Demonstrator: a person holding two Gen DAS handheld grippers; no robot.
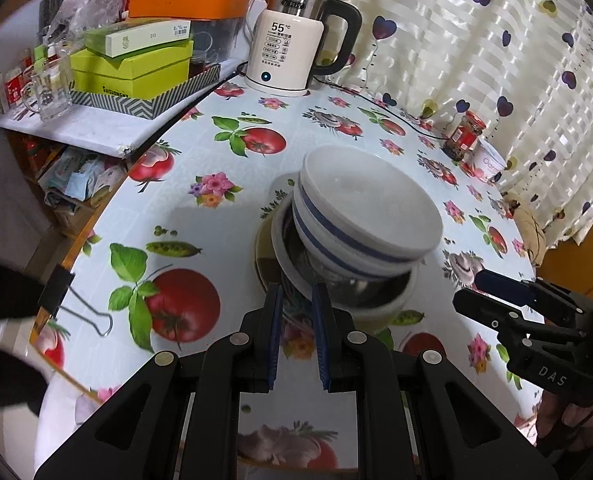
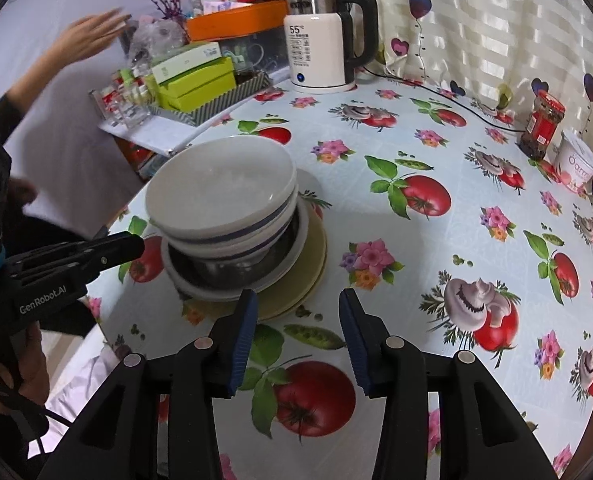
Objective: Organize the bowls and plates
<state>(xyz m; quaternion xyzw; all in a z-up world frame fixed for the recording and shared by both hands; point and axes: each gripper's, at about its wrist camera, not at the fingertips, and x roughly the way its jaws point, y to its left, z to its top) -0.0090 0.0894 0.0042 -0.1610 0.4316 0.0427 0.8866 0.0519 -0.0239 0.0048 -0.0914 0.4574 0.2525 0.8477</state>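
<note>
Where bowls (image 2: 224,196) stack, right hand-held gripper (image 2: 296,300) gapes.

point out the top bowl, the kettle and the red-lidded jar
top bowl (image 2: 220,184), right wrist view, on its white inside
kettle (image 1: 284,52), left wrist view, on its white body
red-lidded jar (image 2: 542,128), right wrist view, on its red label

jar label (image 2: 541,130) unreadable, reaching hand (image 2: 90,36) blurred

Two blue-banded white bowls (image 2: 222,196) lean atop a metal bowl (image 2: 240,268), white dish, perhaps yellowish plate (image 2: 308,272).
</note>
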